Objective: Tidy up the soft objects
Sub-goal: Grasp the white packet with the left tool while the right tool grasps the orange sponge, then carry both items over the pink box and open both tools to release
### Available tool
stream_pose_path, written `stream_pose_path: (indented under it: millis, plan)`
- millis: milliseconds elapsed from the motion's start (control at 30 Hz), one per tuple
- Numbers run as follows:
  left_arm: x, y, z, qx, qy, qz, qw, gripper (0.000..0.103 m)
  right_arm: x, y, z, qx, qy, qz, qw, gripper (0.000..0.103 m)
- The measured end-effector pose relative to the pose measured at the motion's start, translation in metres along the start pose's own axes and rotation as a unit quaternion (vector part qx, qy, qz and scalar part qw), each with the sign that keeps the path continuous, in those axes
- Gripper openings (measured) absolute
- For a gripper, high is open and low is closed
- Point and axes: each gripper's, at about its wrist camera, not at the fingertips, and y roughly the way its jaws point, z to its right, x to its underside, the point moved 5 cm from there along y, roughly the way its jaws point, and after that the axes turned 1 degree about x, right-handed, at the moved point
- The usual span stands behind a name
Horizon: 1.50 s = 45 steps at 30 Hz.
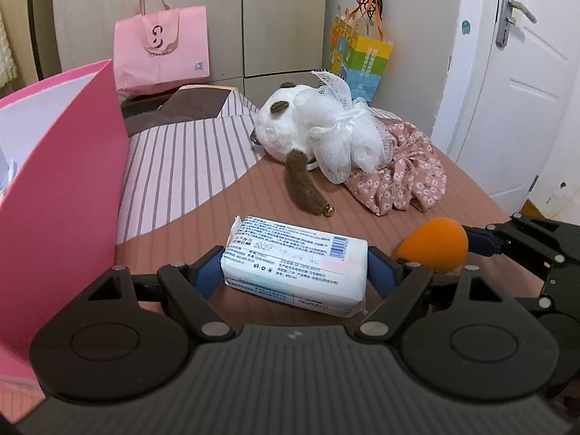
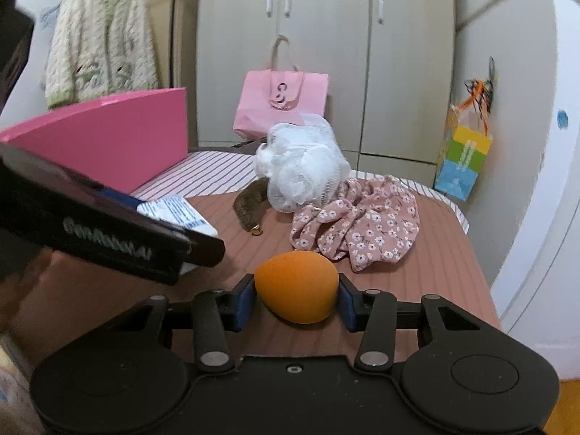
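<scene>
My left gripper is shut on a white tissue pack with blue print, held just over the brown striped bed cover. My right gripper is shut on an orange egg-shaped sponge, which also shows in the left wrist view to the right of the pack. A white plush dog with brown ears, a white mesh bath pouf and a pink floral cloth lie further back on the bed. The pouf and cloth also show in the right wrist view.
A bright pink box stands open at the left, also visible in the right wrist view. A pink paper bag and a colourful gift bag stand by the wardrobe. A white door is at the right.
</scene>
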Motion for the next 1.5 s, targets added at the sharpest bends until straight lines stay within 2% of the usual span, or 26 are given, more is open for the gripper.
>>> stream_pose_path:
  millis: [267,433,600,867,1133,1233,1367,1500]
  plan:
    - [0.009,-0.023,-0.003,0.005,-0.008,0.008,0.9999,0.081,0.001,-0.012,0.0,-0.003,0.011,-0.002,1.0,0.051]
    - [0.014,-0.034,0.001,0.02,0.013,-0.004,0.9997,0.081,0.001,-0.021,0.001,-0.045,0.024,-0.026,0.998,0.05]
    - [0.021,-0.056,0.006,0.019,0.03,0.003,0.9994,0.081,0.002,-0.039,0.001,-0.083,0.041,-0.038,0.995,0.05]
    - [0.031,-0.093,-0.005,0.026,0.027,-0.013,0.9992,0.081,-0.006,-0.063,-0.012,-0.121,0.015,-0.058,0.991,0.051]
    - [0.047,-0.121,-0.032,0.036,-0.009,-0.05,0.9981,0.081,-0.02,-0.08,-0.032,-0.183,-0.007,-0.083,0.98,0.051]
    - [0.051,-0.134,-0.046,0.041,-0.026,-0.062,0.9969,0.081,-0.03,-0.089,-0.038,-0.22,-0.002,-0.082,0.972,0.051]
    - [0.055,-0.154,-0.064,0.05,-0.041,-0.073,0.9952,0.081,-0.044,-0.095,-0.053,-0.247,-0.01,-0.082,0.965,0.051]
    - [0.056,-0.172,-0.082,0.057,-0.056,-0.078,0.9937,0.081,-0.055,-0.094,-0.075,-0.286,-0.015,-0.093,0.953,0.051]
